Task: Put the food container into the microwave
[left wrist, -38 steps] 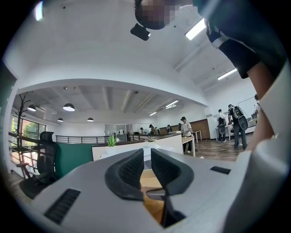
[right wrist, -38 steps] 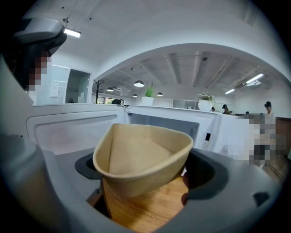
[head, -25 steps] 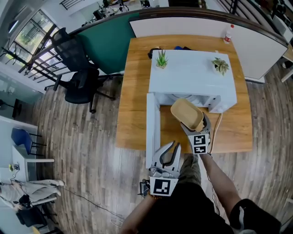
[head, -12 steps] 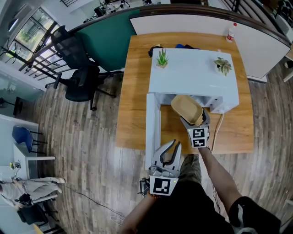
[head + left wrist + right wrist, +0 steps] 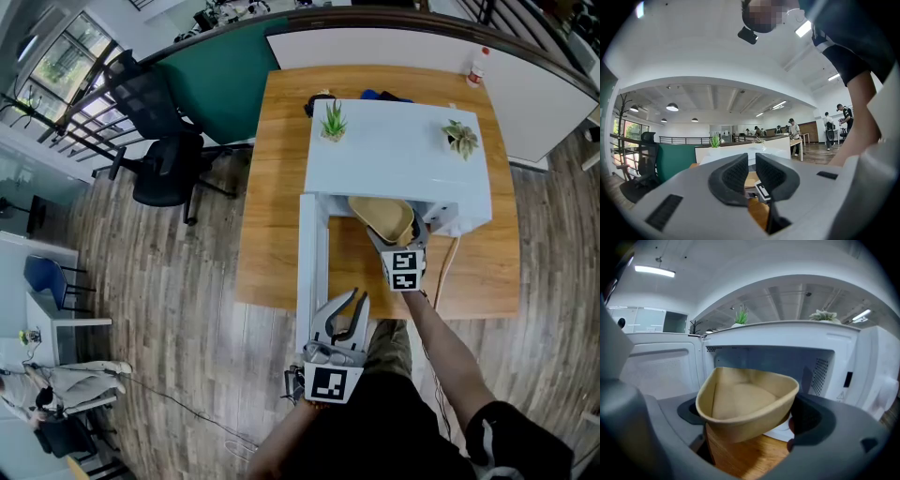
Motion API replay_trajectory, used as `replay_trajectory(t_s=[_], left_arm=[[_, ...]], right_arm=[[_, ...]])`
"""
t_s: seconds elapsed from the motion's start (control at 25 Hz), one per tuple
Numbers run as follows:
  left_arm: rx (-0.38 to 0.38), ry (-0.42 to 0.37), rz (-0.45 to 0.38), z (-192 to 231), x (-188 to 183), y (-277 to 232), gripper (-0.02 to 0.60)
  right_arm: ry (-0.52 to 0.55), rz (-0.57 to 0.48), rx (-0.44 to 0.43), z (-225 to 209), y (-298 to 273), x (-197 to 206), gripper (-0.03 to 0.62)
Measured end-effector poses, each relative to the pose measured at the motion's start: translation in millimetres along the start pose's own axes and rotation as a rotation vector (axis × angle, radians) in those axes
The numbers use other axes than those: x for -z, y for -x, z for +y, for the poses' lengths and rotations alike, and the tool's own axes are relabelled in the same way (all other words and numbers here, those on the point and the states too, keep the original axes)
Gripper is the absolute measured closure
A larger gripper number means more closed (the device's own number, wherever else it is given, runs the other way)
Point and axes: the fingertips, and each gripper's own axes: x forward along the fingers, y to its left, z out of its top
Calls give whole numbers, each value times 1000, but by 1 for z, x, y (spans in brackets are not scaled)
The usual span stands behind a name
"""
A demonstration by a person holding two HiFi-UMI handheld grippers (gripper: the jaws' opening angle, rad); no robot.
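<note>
A tan, empty food container (image 5: pixel 382 218) (image 5: pixel 745 404) hangs at the mouth of the white microwave (image 5: pixel 394 155) (image 5: pixel 862 366), its far edge just under the top. My right gripper (image 5: pixel 398 246) (image 5: pixel 747 427) is shut on the container's near rim. The microwave door (image 5: pixel 312 253) (image 5: pixel 656 369) stands swung open to the left, and the cavity (image 5: pixel 764 364) behind the container is dark. My left gripper (image 5: pixel 345 319) (image 5: pixel 751 174) hangs low near the person's body, short of the table, with its jaws shut on nothing.
Two small potted plants (image 5: pixel 332 122) (image 5: pixel 458 137) stand on top of the microwave. The microwave sits on a wooden table (image 5: pixel 272 187) with a bottle (image 5: pixel 478 66) at its far right corner. Black office chairs (image 5: pixel 155 164) stand to the left on the wood floor.
My right gripper has carried the container forward, from in front of the microwave to its opening. The left gripper has stayed put.
</note>
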Motion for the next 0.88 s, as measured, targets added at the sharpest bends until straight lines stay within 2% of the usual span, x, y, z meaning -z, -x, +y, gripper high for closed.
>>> replay_trajectory(t_s=[0.72, 0.88], left_arm=[[-13, 41, 24, 7, 11, -20, 517], [-9, 28, 17, 8, 10, -26, 517]], right_arm=[[-9, 17, 13, -16, -50, -11, 55], [-5, 24, 24, -24, -64, -5, 54]])
